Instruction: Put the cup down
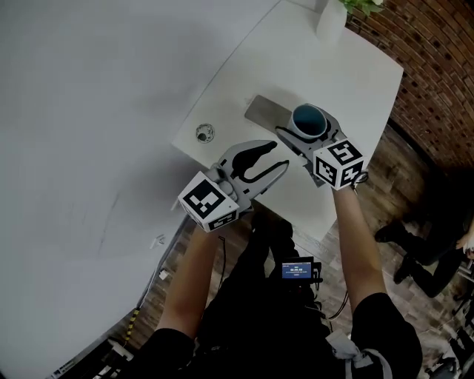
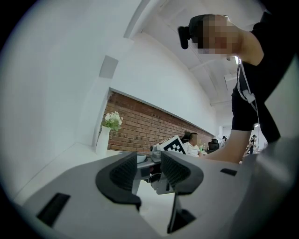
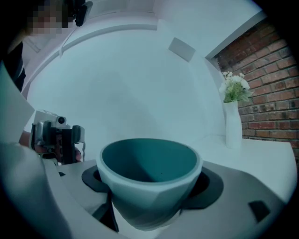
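A teal cup [image 1: 309,122] with a pale outside sits upright between the jaws of my right gripper [image 1: 309,128], which is shut on it. In the right gripper view the cup [image 3: 149,177] fills the space between the dark pads [image 3: 209,186], its mouth facing up and nothing inside. It hangs over the right end of a grey mat [image 1: 263,112] on the white table [image 1: 348,66]; whether it touches the mat I cannot tell. My left gripper [image 1: 280,157] hovers just left of it, jaws a little apart, nothing between them [image 2: 149,172].
A small round fitting [image 1: 205,133] lies in the tabletop left of the mat. A white vase with flowers [image 1: 331,13] stands at the far end, near a brick wall [image 1: 437,66]. Below the table's near edge are the person's legs and a small screen [image 1: 298,269].
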Motion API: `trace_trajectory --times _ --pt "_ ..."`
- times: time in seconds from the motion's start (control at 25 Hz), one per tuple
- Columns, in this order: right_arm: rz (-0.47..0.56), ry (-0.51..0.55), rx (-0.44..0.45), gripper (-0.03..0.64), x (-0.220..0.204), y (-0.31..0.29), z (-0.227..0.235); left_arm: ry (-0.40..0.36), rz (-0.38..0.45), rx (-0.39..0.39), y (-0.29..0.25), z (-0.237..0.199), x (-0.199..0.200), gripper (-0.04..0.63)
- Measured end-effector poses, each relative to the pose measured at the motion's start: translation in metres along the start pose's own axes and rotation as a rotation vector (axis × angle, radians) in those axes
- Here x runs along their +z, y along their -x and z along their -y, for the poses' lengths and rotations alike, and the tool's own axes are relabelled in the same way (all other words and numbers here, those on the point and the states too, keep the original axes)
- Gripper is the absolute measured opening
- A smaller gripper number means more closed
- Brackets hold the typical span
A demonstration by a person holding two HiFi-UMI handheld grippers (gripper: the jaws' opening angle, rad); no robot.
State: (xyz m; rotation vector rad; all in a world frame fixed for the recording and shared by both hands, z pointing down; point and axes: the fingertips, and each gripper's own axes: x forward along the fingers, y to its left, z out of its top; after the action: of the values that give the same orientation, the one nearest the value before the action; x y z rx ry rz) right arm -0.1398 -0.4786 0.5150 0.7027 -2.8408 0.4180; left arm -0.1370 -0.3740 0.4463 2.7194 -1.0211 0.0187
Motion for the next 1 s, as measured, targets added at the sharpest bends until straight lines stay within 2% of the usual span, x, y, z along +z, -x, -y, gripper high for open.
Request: trace_trajectory --times 0.36,0.6,1.0 --pt "-0.047 0.023 -0.009 0.416 -0.037 -0.044 0.025 0.005 0.012 0.000 -0.006 -0.008 -0.005 0.166" --pt "-0.045 0.030 -0.015 0.416 -0.043 -0.066 0.045 0.023 -0.009 -0.003 -0.016 -0.027 -0.011 0.166" --pt "0.003 0.230 0.006 0.416 -0.049 -0.068 0.017 0.035 0.013 0.015 0.002 -0.034 -0.017 0.166"
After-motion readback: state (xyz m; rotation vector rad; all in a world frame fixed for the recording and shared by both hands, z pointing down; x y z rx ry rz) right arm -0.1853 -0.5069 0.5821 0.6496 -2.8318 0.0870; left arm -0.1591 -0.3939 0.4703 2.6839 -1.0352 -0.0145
